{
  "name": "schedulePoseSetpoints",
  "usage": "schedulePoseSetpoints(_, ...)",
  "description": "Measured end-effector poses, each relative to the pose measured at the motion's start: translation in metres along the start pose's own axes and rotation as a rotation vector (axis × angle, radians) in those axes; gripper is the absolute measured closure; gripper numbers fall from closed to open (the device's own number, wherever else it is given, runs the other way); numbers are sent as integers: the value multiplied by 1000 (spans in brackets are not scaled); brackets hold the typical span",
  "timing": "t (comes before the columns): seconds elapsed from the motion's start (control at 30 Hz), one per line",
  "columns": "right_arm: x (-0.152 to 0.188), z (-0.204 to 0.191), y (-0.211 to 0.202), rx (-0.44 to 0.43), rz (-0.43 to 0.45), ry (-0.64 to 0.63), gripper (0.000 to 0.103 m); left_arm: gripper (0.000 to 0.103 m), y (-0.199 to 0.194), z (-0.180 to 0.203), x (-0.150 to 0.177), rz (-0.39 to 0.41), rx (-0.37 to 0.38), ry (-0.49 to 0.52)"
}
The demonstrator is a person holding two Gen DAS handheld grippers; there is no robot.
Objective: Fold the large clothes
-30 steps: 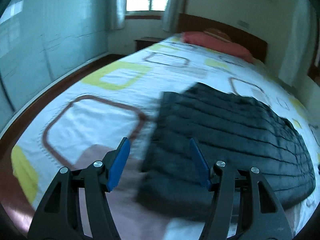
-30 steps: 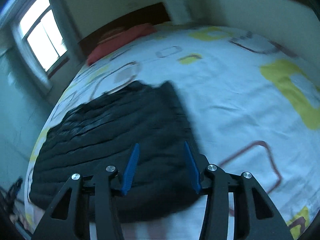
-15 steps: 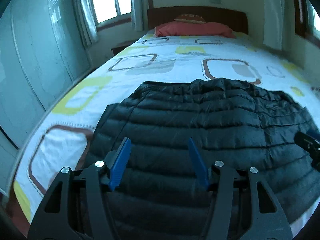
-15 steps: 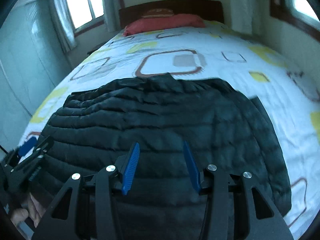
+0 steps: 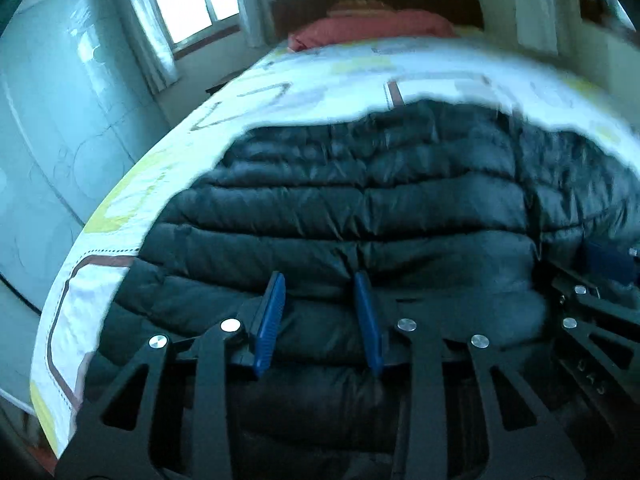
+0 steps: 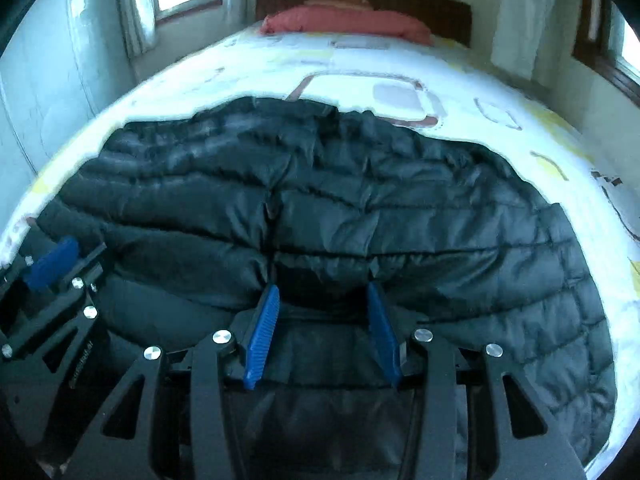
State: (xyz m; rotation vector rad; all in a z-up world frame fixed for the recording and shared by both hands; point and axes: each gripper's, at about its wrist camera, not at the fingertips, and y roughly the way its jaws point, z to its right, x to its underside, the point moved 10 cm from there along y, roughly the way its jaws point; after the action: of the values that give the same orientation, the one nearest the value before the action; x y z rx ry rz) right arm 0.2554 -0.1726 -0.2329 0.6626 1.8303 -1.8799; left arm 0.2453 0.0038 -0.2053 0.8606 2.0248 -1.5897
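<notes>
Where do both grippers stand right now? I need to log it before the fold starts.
Left gripper: jaws closing around a ridge of the black puffer jacket, not yet clamped.
Right gripper: open, jacket fabric between the jaws, no grip.

Bed (image 6: 460, 76) with white sheet, printed yellow and brown rounded squares, fills view beyond tongs. Dark quilted puffer jacket (image 6: 360, 208) lies spread flat on sheet, directly ahead of and under tongs. Red pillow (image 6: 344, 20) at far end, against dark wooden headboard (image 6: 440, 2).
</notes>
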Motion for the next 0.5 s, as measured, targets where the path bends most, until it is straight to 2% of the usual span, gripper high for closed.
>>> schedulePoseSetpoints(0.17,-7,3,-16,12,2,18,57,68,-2,-1,3,20,-3,-9)
schedulePoseSetpoints(0.27,2,4,3,1,3,10,57,68,-2,1,4,28,-12,-6)
schedulePoseSetpoints(0.37,4,2,4,11,19,3,57,68,-1,2,4,32,-10,-6)
schedulePoseSetpoints(0.5,7,1,3,17,43,-1,57,68,-4,-1,4,33,24,-27)
